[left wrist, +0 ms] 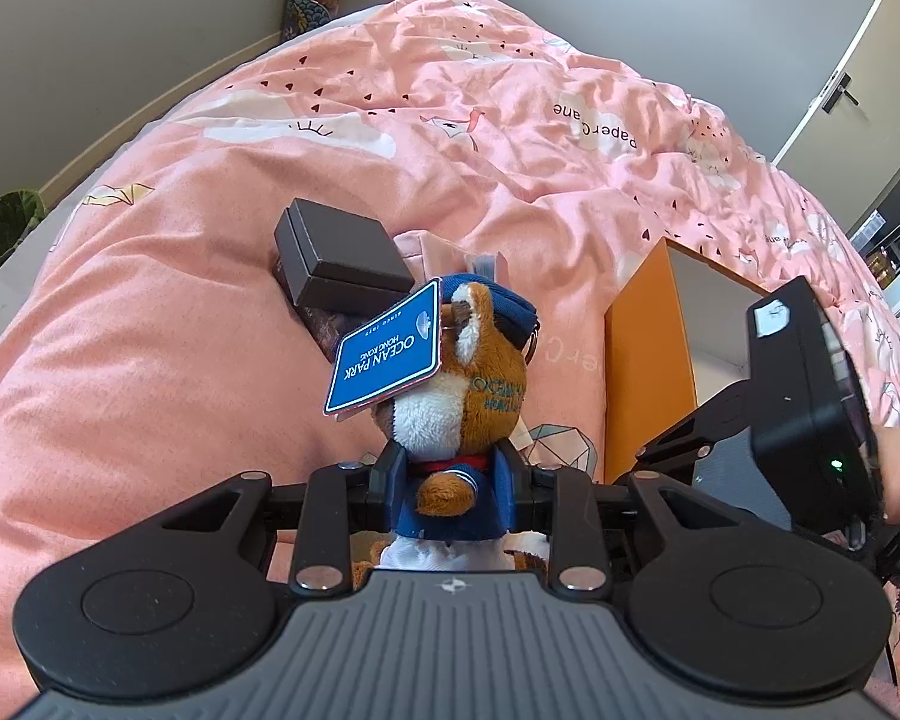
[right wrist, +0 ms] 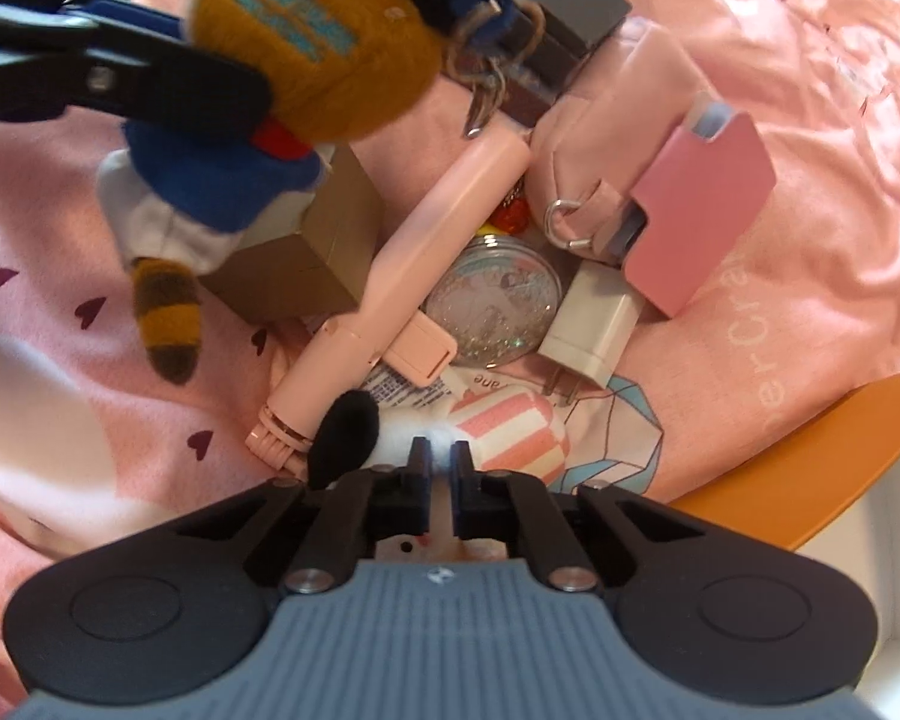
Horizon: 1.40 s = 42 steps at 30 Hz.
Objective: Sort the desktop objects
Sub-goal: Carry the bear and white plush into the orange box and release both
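The left gripper is clamped on a plush fox keychain, its 2 fingers pressing the blue sailor jacket at the toy's waist. The toy hangs in the air above the pink duvet. It has orange-brown fur, a white muzzle, a blue cap, teal stitched lettering on the back of its head, white trousers and a striped brown tail. A blue "OCEAN PARK HONG KONG" swing tag hangs beside its face, and a metal key ring dangles from the cap.

The right gripper has its jaws drawn almost together, pinching white fluff of a soft toy with a black ear and a pink-and-white striped part lying on the duvet. Just beyond it lies a clutter: a pink folding hair straightener, a gold box, a round glitter case, a white charger plug, a pink pouch and a pink card case. An orange box with a white inside stands open at the right.
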Each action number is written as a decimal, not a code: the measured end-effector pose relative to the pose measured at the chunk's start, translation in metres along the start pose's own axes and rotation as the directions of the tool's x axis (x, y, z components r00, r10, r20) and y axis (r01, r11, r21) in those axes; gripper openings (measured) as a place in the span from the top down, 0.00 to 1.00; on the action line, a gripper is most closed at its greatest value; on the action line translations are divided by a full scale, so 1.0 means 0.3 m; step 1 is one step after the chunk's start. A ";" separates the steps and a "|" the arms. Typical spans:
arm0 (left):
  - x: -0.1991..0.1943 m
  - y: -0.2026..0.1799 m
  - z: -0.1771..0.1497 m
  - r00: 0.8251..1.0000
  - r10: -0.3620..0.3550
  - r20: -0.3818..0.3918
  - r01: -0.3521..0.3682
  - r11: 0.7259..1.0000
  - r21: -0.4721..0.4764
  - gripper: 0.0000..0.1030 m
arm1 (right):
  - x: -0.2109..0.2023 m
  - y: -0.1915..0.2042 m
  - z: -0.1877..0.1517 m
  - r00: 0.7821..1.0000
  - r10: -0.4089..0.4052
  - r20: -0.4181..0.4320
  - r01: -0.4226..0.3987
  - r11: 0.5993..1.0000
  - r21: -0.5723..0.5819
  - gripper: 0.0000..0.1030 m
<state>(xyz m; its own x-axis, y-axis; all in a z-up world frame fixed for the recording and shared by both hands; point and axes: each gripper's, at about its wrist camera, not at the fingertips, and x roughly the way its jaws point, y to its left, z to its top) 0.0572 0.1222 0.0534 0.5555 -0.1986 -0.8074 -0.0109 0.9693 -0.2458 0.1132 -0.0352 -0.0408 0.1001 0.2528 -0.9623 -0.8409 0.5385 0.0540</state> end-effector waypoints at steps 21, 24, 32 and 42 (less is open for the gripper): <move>-0.099 -0.131 0.062 0.993 -0.067 0.099 0.063 0.997 0.044 0.67 | -0.531 -0.049 -0.097 0.878 -0.210 0.429 0.169 0.977 0.132 0.97; -0.098 -0.207 0.085 0.984 -0.142 0.108 0.135 0.988 0.075 0.67 | -0.599 -0.066 -0.155 0.854 -0.252 0.455 0.191 0.966 0.176 0.97; 0.023 -0.408 0.106 0.963 -0.268 0.031 0.260 0.954 0.148 0.67 | -0.648 -0.137 -0.321 0.846 -0.368 0.386 0.280 0.922 0.266 0.98; 0.288 -0.585 0.084 0.957 -0.252 -0.144 0.276 0.942 0.189 0.67 | -0.485 -0.259 -0.482 0.915 -0.342 0.213 0.281 0.921 0.270 0.98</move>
<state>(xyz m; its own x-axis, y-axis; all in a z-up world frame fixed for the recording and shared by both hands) 0.1280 -0.0613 0.0403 0.4151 -0.4550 -0.7878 0.3007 0.8859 -0.3532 0.0870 -0.2301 0.0564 0.4921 0.2183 -0.8427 -0.6028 0.7838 -0.1490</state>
